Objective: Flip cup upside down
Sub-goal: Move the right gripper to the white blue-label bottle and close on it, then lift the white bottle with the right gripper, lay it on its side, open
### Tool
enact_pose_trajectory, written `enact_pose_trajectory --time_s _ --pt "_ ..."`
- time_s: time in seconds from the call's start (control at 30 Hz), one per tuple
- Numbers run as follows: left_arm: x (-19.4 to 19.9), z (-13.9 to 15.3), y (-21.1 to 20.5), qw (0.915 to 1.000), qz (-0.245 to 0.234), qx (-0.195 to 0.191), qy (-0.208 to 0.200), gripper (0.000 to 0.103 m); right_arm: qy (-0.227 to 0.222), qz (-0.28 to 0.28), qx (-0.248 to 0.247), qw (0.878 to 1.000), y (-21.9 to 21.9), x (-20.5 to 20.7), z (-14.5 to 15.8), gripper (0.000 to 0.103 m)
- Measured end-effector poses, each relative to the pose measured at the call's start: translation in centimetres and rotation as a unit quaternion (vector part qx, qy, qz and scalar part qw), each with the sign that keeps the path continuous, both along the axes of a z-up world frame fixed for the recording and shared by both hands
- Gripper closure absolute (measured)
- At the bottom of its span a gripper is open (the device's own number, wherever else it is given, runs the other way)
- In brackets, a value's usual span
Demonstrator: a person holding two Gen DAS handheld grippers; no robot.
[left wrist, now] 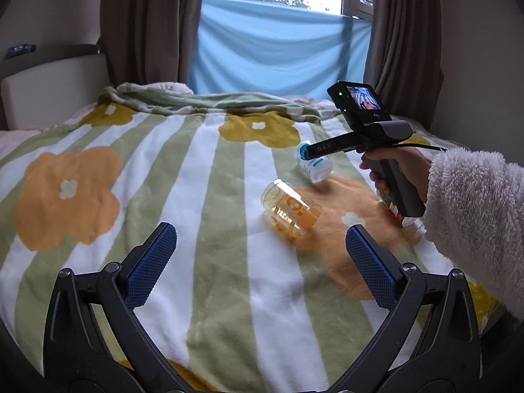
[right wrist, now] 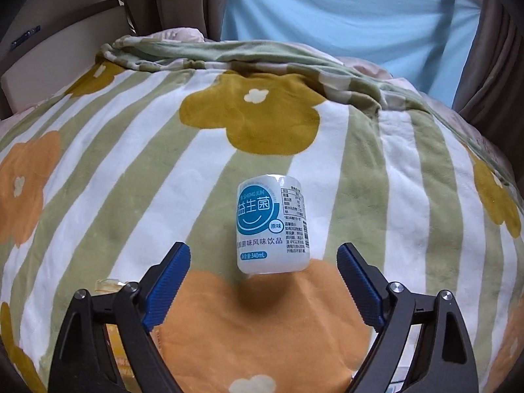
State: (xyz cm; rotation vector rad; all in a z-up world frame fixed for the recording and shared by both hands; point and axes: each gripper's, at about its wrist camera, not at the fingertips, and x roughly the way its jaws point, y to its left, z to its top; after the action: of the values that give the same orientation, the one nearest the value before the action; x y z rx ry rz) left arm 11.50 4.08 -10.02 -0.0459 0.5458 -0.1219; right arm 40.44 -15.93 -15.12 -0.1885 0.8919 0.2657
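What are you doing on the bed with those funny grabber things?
A person in a fluffy white sleeve holds a two-finger gripper in each hand over a striped, flowered blanket. The right gripper, jaws wide open, points at a small white plastic cup with a blue label standing on the blanket. A clear yellowish plastic cup lies on its side nearby. The left gripper is open too and holds nothing. Neither cup is gripped.
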Motion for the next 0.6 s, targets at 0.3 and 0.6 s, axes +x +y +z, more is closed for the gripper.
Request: enact_pose_trajectory --time_s 0.3,0.6 --pt "1.0 -1.4 0.6 0.9998 0.0 0.0 0.019 0.0 0.05 -0.026 0.005 0.998 0.1 3.4 -3.0 0.034" --pt "0.4 -1.2 0.5 0.9997 0.0 0.007 0.024 0.0 0.053 -0.03 0.023 0.998 -0.6 2.4 -1.6 0.044"
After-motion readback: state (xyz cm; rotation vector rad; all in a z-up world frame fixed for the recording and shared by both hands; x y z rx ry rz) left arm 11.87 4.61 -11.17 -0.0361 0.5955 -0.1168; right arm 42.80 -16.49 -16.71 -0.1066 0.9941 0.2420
